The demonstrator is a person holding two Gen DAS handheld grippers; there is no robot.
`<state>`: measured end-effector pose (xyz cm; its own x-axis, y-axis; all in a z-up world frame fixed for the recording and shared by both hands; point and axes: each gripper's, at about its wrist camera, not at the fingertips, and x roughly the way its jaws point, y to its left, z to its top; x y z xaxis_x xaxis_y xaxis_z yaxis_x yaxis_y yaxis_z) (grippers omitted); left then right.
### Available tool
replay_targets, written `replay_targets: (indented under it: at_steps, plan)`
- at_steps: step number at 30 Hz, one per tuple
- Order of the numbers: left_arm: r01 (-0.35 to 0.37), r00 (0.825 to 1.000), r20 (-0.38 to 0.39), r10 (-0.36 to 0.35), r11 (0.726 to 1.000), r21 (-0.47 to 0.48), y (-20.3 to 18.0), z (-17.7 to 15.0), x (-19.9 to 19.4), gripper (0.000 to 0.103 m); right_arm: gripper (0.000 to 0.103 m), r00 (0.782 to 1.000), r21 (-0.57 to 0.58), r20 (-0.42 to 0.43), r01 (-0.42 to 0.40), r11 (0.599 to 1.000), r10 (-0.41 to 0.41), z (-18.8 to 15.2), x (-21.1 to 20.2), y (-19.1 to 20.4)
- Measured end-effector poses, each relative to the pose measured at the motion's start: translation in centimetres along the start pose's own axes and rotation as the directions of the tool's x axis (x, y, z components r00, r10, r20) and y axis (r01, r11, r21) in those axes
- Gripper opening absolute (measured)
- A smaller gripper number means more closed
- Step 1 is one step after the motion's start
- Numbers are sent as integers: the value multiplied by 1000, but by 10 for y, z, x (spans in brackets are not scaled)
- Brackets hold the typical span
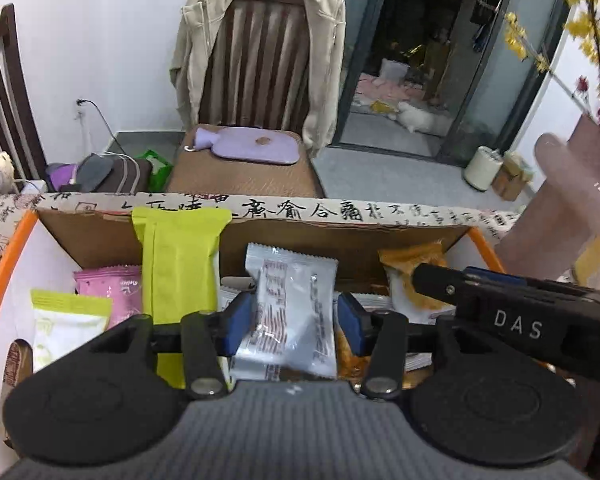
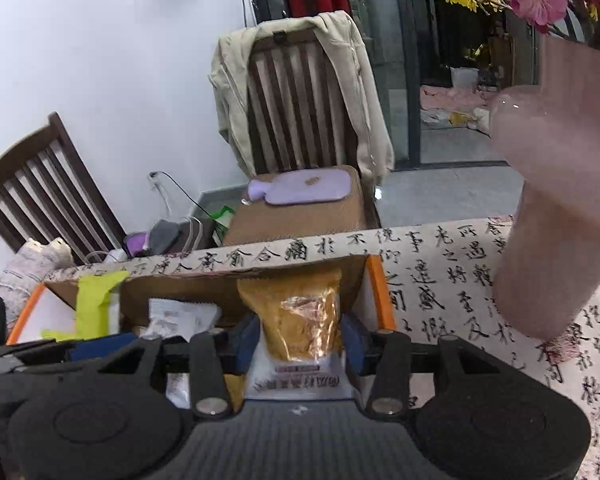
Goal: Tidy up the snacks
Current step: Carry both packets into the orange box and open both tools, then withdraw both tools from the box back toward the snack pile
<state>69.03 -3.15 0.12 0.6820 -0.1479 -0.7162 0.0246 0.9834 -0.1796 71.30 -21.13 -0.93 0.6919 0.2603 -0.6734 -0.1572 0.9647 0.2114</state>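
Left tool: your blue pads stand on either side of a white snack packet, upright over the box; a narrow gap shows at each pad, so you look to be letting go, not squeezing.
Right tool: same picture, a golden snack packet standing between parted pads at the right end of the box.
Box: cardboard with orange edging, on the counter; its back wall props the packets upright, which keeps them filed in a row.
Already filed: a tall lime-green packet leaning on the back wall, a pink packet and a white-and-green packet to its left.
Writing: "DAS" on the right tool's body as seen in the left wrist view; black brush calligraphy covers the counter cloth; the print on the packets is too blurred to read.
Hazard: a pink vase with flowers stands near the box on the right, so mind it when you pull back.
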Motion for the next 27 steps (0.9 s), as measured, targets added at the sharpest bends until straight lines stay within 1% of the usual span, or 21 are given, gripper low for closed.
replay_targets:
  at_steps: [2, 3, 4, 6, 7, 8, 10, 12, 15, 18, 22, 25, 27]
  plan:
    - [-10, 1000, 20, 10, 1000, 28, 2, -1, -8, 53, 55, 1000, -2, 26, -4, 1000, 4, -2, -5, 1]
    - [-18, 1000, 26, 17, 999, 46, -1, 0, -11, 54, 64, 999, 0, 36, -3, 1000, 3, -2, -9, 1]
    - [-18, 999, 29, 16, 998, 54, -1, -1, -17, 54, 70, 999, 1, 47, 8, 1000, -8, -2, -14, 2]
    - [-5, 999, 35, 3, 998, 58, -1, -1, -30, 56, 71, 998, -6, 56, -3, 1000, 3, -1, -27, 2]
    - [-6, 999, 44, 3, 998, 69, -1, -1, -39, 59, 71, 999, -19, 54, 1, 1000, 0, -1, -32, 4]
    - [-12, 999, 54, 7, 996, 84, -3, -1, -45, 65, 71, 998, -31, 56, 8, 999, -6, -1, -39, 6]
    - [-49, 996, 82, 38, 991, 126, -4, -4, -64, 71, 72, 998, -66, 64, 19, 998, -15, -2, -57, 13]
    - [-88, 992, 107, 73, 987, 135, -2, -8, -84, 72, 75, 996, -80, 86, 33, 996, -26, -5, -76, 15]
    - [-101, 988, 128, 86, 988, 118, 4, -13, -115, 74, 76, 995, -72, 102, 31, 997, -23, -13, -108, 15]
    - [-129, 981, 158, 109, 984, 122, 12, -24, -153, 80, 79, 994, -88, 109, 36, 995, -27, -23, -140, 18]
    - [-151, 972, 196, 127, 982, 113, 21, -52, -213, 82, 84, 992, -127, 125, 28, 992, -12, -47, -196, 19]
    - [-168, 961, 239, 136, 979, 119, 21, -84, -259, 83, 87, 990, -159, 138, 18, 987, 4, -71, -239, 16]
    - [-194, 951, 265, 160, 975, 108, 21, -112, -288, 83, 89, 987, -173, 157, 11, 985, 17, -93, -270, 15]
